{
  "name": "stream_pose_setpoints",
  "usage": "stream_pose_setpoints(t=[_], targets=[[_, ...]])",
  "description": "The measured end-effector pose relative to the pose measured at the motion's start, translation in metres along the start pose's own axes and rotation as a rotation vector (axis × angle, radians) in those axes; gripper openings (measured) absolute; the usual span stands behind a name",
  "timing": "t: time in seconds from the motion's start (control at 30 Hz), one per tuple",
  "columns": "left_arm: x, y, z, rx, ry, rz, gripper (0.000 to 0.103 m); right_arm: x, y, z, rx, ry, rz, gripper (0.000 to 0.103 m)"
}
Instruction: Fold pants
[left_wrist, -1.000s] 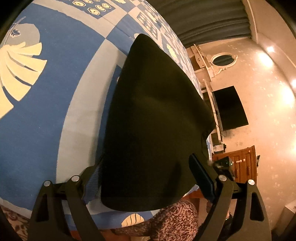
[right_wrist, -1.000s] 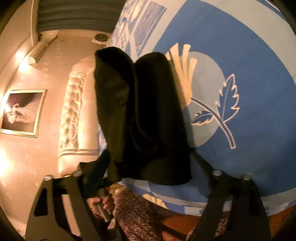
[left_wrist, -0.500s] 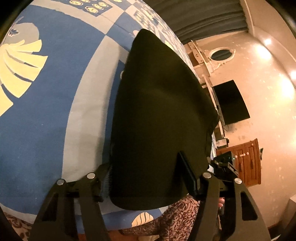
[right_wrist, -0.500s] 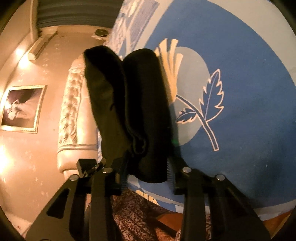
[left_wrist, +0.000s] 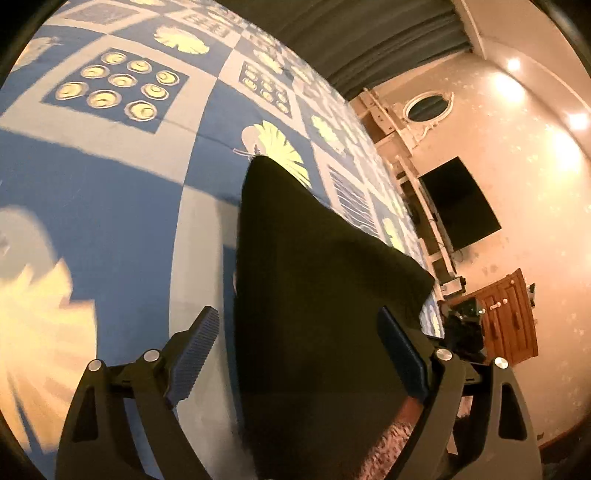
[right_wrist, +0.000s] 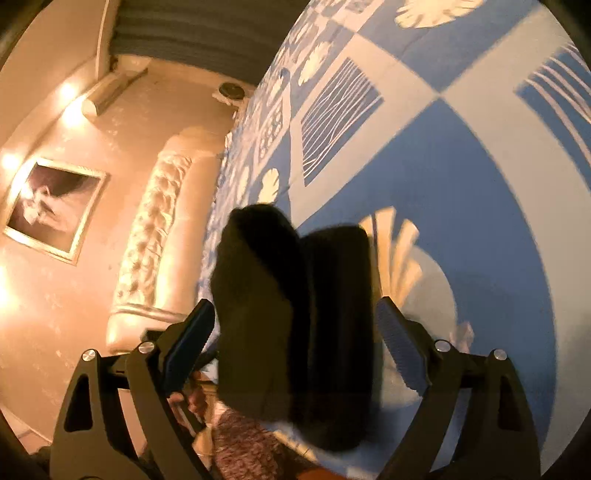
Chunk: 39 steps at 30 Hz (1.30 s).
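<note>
Dim warm lamplight, glaring wall lights (left_wrist: 511, 66), fisheye-warped edges, motion blur

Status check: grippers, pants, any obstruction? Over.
Left gripper open. Right gripper open. Black pants folded on blue bedspread. Nothing in the way.

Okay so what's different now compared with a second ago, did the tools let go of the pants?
Both did. Half a second ago each tool had closed in on the dark pants; now the left tool and the right tool stand open with their fingers apart and have drawn back. The pants lie folded on the blue patterned bedspread, in much the same spot.
</note>
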<state>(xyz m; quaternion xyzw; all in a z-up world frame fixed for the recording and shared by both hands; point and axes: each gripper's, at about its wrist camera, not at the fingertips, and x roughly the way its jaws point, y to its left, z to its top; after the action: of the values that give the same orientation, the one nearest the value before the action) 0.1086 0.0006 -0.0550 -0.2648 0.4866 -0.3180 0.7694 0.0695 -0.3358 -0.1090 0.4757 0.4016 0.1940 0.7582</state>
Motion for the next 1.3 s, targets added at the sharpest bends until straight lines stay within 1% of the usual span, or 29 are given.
stream_pose_setpoints(t=[0.1, 0.23, 0.37, 0.4, 0.43, 0.47, 0.5, 0.53, 0.6, 0.67, 0.8, 0.83, 0.87, 0.9, 0.93, 1.0, 1.03, 1.17, 1.3], targets=[[0.023, 0.009, 0.021, -0.016, 0.016, -0.020, 0.086, 0.017, -0.002, 0.017, 0.015, -0.002, -0.005, 0.089], [0.042, 0.018, 0.040, -0.044, 0.033, -0.064, 0.086, 0.027, -0.010, 0.034, 0.043, -0.001, 0.018, 0.093], [0.057, 0.018, 0.051, -0.035, 0.054, -0.053, 0.086, 0.032, -0.014, 0.041, 0.084, -0.005, 0.060, 0.093], [0.059, 0.018, 0.052, -0.031, 0.055, -0.049, 0.086, 0.032, -0.017, 0.042, 0.100, -0.012, 0.061, 0.091], [0.061, 0.017, 0.052, -0.027, 0.058, -0.043, 0.086, 0.032, -0.019, 0.044, 0.103, -0.012, 0.050, 0.084], [0.062, 0.016, 0.052, -0.018, 0.061, -0.038, 0.086, 0.033, -0.021, 0.045, 0.106, -0.008, 0.012, 0.077], [0.064, 0.016, 0.053, -0.012, 0.063, -0.033, 0.086, 0.036, -0.028, 0.046, 0.122, 0.009, -0.038, 0.056], [0.065, 0.016, 0.053, -0.009, 0.065, -0.025, 0.086, 0.037, -0.034, 0.045, 0.137, 0.018, -0.052, 0.043], [0.067, 0.013, 0.050, 0.016, 0.065, 0.000, 0.087, 0.036, -0.041, 0.047, 0.158, 0.020, -0.038, 0.036], [0.068, 0.011, 0.049, 0.046, 0.069, 0.013, 0.089, 0.036, -0.041, 0.048, 0.150, 0.019, -0.043, 0.035], [0.069, 0.011, 0.050, 0.035, 0.086, 0.009, 0.089, 0.037, -0.041, 0.048, 0.146, 0.014, -0.046, 0.035], [0.069, 0.010, 0.050, 0.037, 0.088, 0.020, 0.085, 0.037, -0.039, 0.046, 0.144, 0.014, -0.049, 0.035], [0.070, 0.008, 0.049, 0.057, 0.092, 0.054, 0.071, 0.036, -0.038, 0.045, 0.142, 0.013, -0.049, 0.035], [0.072, 0.006, 0.049, 0.081, 0.097, 0.080, 0.065, 0.037, -0.038, 0.045, 0.141, 0.010, -0.050, 0.034], [0.072, 0.005, 0.048, 0.093, 0.098, 0.077, 0.053, 0.036, -0.038, 0.043, 0.138, 0.009, -0.052, 0.034], [0.071, 0.007, 0.046, 0.072, 0.083, 0.074, 0.050, 0.033, -0.037, 0.041, 0.137, 0.007, -0.052, 0.034], [0.070, 0.007, 0.045, 0.074, 0.076, 0.079, 0.047, 0.032, -0.038, 0.042, 0.136, 0.004, -0.052, 0.034], [0.070, -0.006, 0.045, 0.148, 0.047, 0.148, 0.038, 0.031, -0.037, 0.043, 0.133, -0.005, -0.057, 0.034], [0.066, -0.016, 0.046, 0.216, 0.020, 0.213, 0.033, 0.029, -0.034, 0.043, 0.117, -0.013, -0.061, 0.033]])
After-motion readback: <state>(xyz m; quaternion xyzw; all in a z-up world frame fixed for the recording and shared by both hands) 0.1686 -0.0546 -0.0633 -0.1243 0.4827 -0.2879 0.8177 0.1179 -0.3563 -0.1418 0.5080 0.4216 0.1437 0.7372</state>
